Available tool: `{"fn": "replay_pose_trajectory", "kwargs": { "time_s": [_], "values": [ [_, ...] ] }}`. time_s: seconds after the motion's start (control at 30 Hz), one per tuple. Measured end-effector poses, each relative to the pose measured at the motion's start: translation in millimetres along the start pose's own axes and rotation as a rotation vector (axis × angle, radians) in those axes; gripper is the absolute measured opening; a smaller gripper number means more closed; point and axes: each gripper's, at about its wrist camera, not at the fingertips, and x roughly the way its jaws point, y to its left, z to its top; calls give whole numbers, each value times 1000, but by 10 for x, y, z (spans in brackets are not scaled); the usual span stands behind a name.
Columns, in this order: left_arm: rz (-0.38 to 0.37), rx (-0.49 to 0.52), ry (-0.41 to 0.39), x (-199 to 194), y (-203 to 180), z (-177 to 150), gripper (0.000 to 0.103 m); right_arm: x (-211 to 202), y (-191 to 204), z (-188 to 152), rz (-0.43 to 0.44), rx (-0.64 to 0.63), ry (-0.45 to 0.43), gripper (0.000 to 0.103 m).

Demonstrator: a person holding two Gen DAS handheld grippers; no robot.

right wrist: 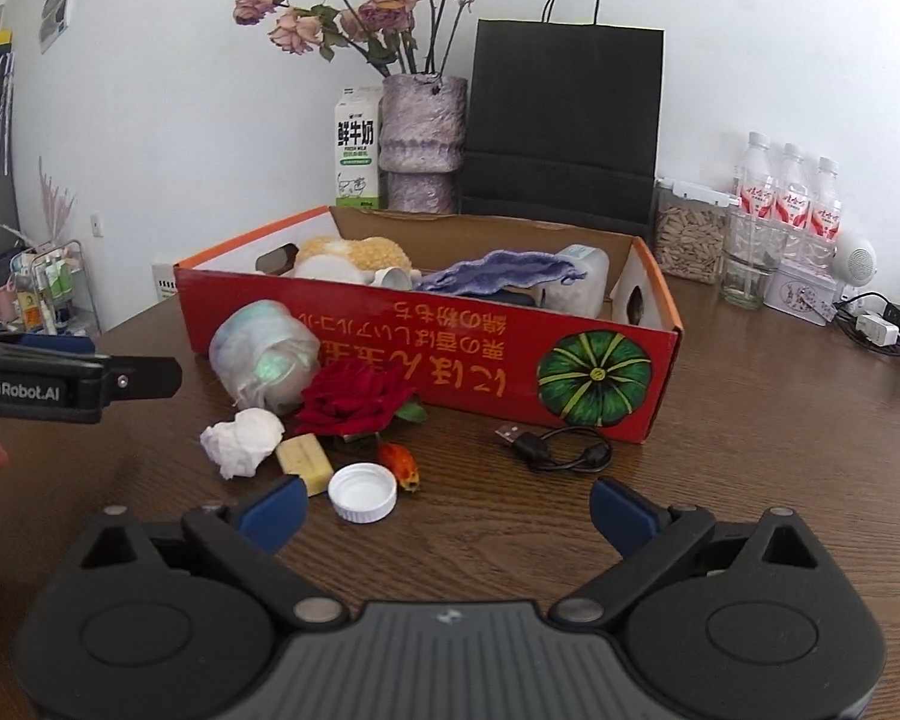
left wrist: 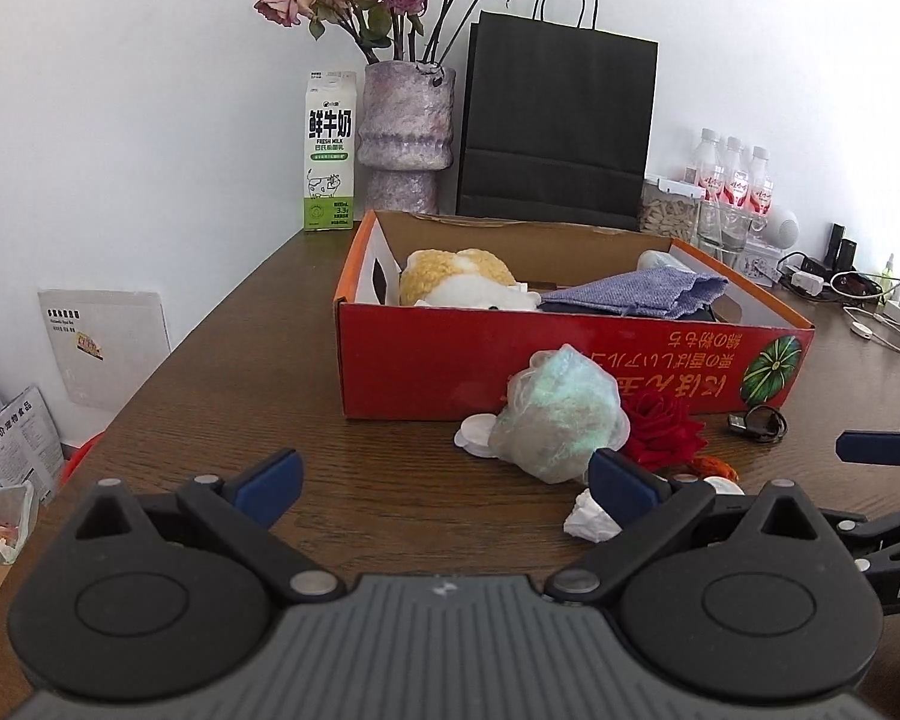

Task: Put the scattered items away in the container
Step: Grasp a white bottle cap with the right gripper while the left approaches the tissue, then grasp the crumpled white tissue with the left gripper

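A red cardboard box [left wrist: 570,360] [right wrist: 450,360] stands on the brown table and holds a plush toy [left wrist: 462,285], a blue cloth [left wrist: 636,294] and more. In front of it lie a pale bath pouf [left wrist: 561,414] [right wrist: 264,354], a red rose [right wrist: 354,399] [left wrist: 666,429], a crumpled tissue [right wrist: 243,441] [left wrist: 588,519], a yellow block [right wrist: 305,462], a white cap [right wrist: 363,492], a small orange thing [right wrist: 401,463] and a black USB cable [right wrist: 555,450]. My left gripper [left wrist: 447,480] is open, near side of the pouf. My right gripper [right wrist: 447,510] is open, with the white cap just inside its left finger.
Behind the box stand a milk carton [left wrist: 329,153], a vase of dried roses [left wrist: 405,132], a black paper bag [left wrist: 558,126], a seed jar [right wrist: 690,240] and three water bottles [right wrist: 786,204]. Chargers and cables [left wrist: 858,294] lie at the far right. The table edge drops off at left.
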Motion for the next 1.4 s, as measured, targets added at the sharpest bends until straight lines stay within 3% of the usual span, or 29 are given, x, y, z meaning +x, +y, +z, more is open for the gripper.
{"fn": "replay_pose_trajectory", "kwargs": {
  "time_s": [0.27,0.4,0.67,0.77,1.03,1.4],
  "values": [
    [4,3,13,33,60,-72,103,127,136,5,25,-11,47,76],
    [-15,-6,31,58,87,-81,103,176,156,14,36,0,64,58],
    [-23,-24,47,84,116,-80,103,286,228,54,51,6,82,42],
    [-21,-21,49,86,103,-82,103,291,229,58,55,7,72,27],
    [-24,-8,41,66,52,-88,103,184,102,52,54,63,14,27],
    [-46,71,33,98,-344,-43,103,89,-221,-7,-31,117,-20,27]
  ]
}}
